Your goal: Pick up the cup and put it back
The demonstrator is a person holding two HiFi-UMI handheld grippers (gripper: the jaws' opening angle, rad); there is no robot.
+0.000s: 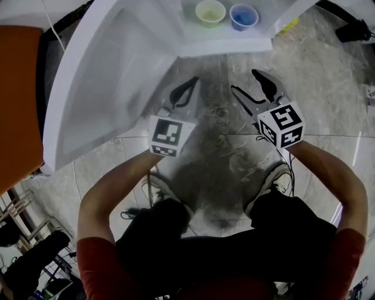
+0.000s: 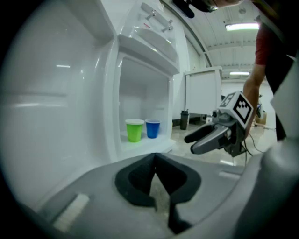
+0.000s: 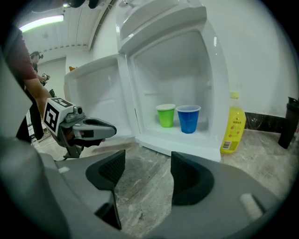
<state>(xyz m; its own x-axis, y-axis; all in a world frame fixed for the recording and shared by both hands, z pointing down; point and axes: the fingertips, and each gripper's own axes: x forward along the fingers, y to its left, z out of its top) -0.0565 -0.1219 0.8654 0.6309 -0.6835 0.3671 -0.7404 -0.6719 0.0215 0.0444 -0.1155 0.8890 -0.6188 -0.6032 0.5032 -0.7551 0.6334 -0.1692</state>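
A green cup [image 1: 210, 12] and a blue cup [image 1: 244, 16] stand side by side on the floor of a small open white fridge [image 1: 225, 45]. The right gripper view shows the green cup [image 3: 166, 115] left of the blue cup [image 3: 188, 118]. My left gripper [image 1: 191, 85] hovers over the stone floor in front of the fridge, its jaws shut with nothing between them [image 2: 155, 158]. Beside it, my right gripper [image 1: 246, 82] is open and empty [image 3: 145, 168]. Both are well short of the cups.
The fridge door [image 1: 99, 76] is swung wide open on the left, close to my left gripper. A yellow bottle [image 3: 232, 123] stands on the floor just right of the fridge, with a dark bottle [image 3: 289, 121] further right. An orange surface [image 1: 17, 99] lies at far left.
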